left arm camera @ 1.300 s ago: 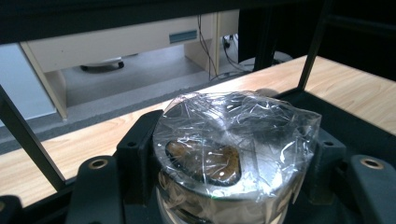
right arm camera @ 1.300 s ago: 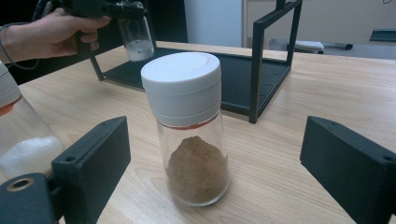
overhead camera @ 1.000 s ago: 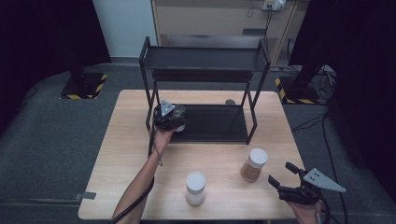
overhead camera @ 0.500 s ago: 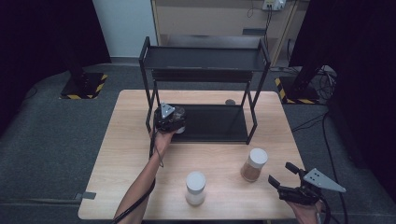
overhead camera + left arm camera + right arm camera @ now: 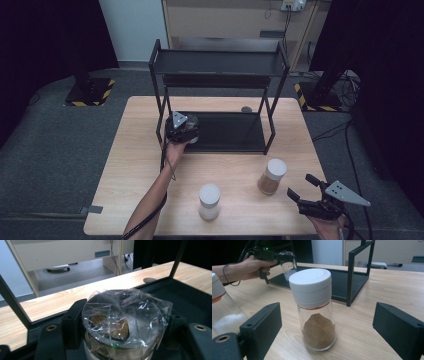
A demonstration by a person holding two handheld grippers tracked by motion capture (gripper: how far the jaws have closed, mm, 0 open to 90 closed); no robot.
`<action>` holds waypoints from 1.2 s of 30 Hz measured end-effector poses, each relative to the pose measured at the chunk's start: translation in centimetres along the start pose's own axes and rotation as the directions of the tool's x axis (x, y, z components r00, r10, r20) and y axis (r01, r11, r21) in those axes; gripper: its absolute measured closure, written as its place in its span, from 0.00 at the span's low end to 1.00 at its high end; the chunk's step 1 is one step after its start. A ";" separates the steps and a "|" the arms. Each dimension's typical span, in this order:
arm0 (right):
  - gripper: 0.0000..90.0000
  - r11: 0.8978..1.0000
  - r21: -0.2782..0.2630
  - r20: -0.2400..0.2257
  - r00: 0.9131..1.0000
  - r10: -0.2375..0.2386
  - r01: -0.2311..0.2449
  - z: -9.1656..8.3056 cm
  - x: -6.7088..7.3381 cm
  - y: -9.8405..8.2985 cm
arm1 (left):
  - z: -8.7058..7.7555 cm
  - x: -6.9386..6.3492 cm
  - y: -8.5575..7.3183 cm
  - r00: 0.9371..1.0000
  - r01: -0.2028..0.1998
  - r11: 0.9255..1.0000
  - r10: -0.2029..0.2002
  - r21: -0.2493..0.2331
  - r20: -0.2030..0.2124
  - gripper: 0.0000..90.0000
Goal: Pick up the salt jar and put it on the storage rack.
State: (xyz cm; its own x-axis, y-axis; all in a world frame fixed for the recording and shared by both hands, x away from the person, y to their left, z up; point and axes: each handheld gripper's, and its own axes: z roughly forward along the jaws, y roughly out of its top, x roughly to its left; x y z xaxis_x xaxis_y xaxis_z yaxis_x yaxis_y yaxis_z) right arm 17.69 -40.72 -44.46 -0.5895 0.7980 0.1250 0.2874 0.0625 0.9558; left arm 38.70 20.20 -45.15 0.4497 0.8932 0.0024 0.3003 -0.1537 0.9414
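Left gripper [image 5: 183,131] sits at about 10 o'clock from table centre, over the front-left corner of the black rack's [image 5: 220,65] lower shelf [image 5: 230,131]. In the left gripper view its two black jaws stand to either side of a glass jar [image 5: 125,322] whose mouth is covered with crinkled clear film; brown powder shows through the film. The jaws have just been opening slightly, with the jar between them; whether the pads still press its sides I cannot tell from these views. Compared with the frame a second ago, the left hand [image 5: 176,150] and its gripper have not shifted along the shelf edge. Right gripper [image 5: 306,196] rests at 4 o'clock near the table's [image 5: 135,165] front-right corner, same spot as before, jaws spread wide and grasping nothing. In the right gripper view a white-capped jar of brown powder [image 5: 315,310] stands upright between them, clear of both. A second white-capped jar, holding white grains [image 5: 209,201], stands at 6 o'clock, unmoved. A small dark disc [image 5: 246,109] lies on the table behind the rack.
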 end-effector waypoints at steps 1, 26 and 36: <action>0.10 1.000 0.000 0.000 1.000 -0.002 0.002 0.0 0.0 0.0 | 0.0 0.0 0.1 1.000 -0.002 1.000 0.002 -0.002 -0.002 0.33; 0.10 1.000 -0.001 -0.007 1.000 -0.005 0.005 0.0 0.0 0.0 | -4.0 1.1 4.6 0.997 -0.028 0.996 0.034 -0.081 0.067 0.11; 0.10 1.000 0.002 -0.006 1.000 -0.006 0.006 0.1 0.1 0.1 | -7.3 2.4 6.6 0.984 0.010 0.994 0.008 -0.105 0.175 0.10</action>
State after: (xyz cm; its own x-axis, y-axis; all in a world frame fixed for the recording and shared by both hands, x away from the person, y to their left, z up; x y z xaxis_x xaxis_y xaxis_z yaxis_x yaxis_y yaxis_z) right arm 17.74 -40.62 -44.43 -0.5954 0.7943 0.1209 0.2854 0.0684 0.9560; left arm 35.67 24.40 -36.45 0.5928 0.8039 -0.0489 0.2146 -0.0991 0.9717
